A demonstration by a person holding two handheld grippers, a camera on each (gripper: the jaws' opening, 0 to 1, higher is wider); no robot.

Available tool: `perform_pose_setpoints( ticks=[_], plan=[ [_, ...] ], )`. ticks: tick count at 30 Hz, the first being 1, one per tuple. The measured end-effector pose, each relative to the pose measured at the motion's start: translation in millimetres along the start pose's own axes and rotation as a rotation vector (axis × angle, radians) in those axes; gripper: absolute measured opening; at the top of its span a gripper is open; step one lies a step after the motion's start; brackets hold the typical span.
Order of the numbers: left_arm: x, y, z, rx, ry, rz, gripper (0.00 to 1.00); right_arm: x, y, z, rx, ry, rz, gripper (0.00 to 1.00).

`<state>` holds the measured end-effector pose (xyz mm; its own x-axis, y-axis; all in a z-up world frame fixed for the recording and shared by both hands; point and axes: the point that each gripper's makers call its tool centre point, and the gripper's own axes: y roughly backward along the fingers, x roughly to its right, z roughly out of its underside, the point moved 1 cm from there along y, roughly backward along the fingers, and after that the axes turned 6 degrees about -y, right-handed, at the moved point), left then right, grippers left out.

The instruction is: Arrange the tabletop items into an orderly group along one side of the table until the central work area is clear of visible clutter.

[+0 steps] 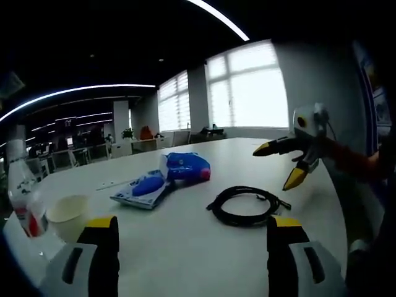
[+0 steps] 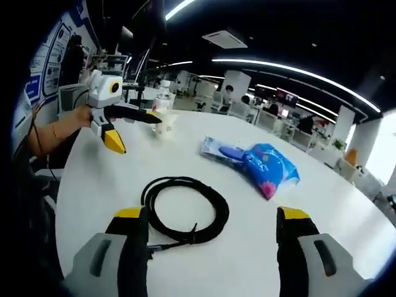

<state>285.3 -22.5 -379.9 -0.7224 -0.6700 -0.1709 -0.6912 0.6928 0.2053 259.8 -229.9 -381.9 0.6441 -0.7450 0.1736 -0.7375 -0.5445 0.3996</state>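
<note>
Both grippers stand wide open with nothing between their jaws. In the left gripper view, the left gripper [image 1: 193, 238] rises from the bottom edge, its yellow-tipped black jaws set far apart over bare white counter [image 1: 185, 260]. Just beyond them, right of centre, lies a coiled black cable [image 1: 246, 206]. Further back, left of centre, a blue plastic packet [image 1: 185, 166] leans against a flat blue-and-white pouch [image 1: 143, 189]; print on either is too small to read. At the lower left, a pale cup [image 1: 67, 215] sits beside a clear bottle with a red label [image 1: 23, 198], partly cut off by the frame's edge. At the right, the right gripper [image 1: 281, 166] hovers above the counter, jaws spread, its handle hidden by a person's sleeve.

In the right gripper view, that gripper [image 2: 210, 241] frames the cable [image 2: 184, 207] at the centre bottom, one loose end trailing toward the left jaw. The blue packet [image 2: 271, 169] and pouch [image 2: 221, 150] lie touching at the upper right. At the upper left, the left gripper [image 2: 136, 133] is held by a hand [image 2: 79, 116], jaws apart, with the cup and bottle blurred behind it and hard to separate.
</note>
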Motion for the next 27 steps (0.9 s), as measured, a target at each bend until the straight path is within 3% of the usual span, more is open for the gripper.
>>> perform_pose_setpoints(
  ticks=[11,27],
  plan=[
    [2.9,-1.9,2.9,-0.012,-0.007,0.009,0.98,2.5,-3.0,0.1,-0.015,0.05,0.044,0.8],
    [3.8,-6.6,0.8,-0.017,-0.009,0.01,0.97,9.9,-10.0,0.5,-0.013,0.006,0.042,0.79]
  ],
)
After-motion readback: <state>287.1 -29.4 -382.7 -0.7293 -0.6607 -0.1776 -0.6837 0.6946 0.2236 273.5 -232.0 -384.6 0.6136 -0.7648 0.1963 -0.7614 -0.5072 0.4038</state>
